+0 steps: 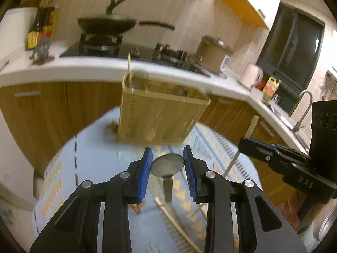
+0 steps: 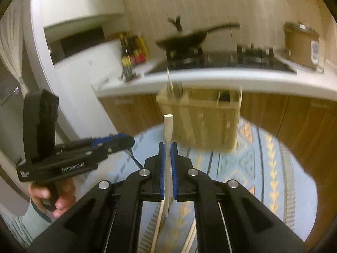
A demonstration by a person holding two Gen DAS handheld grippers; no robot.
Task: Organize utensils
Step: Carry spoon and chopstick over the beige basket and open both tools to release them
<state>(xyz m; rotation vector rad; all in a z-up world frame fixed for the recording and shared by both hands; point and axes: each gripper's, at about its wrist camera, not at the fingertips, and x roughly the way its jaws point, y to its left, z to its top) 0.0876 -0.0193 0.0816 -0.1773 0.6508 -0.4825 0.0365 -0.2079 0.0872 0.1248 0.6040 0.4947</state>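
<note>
Left wrist view: left tool point(image 1: 167, 155) spread wide around a spoon point(image 1: 167, 165); right tool point(image 2: 167, 146) clenched on a pale utensil handle point(image 2: 167, 126)

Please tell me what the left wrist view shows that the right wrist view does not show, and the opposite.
Only the left wrist view shows the round metal spoon between the left gripper's open blue pads, the steel sink tap and the white kettle.

Only the right wrist view shows the person's left hand and the right gripper shut on a pale flat wooden utensil.

Both show the beige slotted utensil holder, the black frying pan and the patterned blue tablecloth.
</note>
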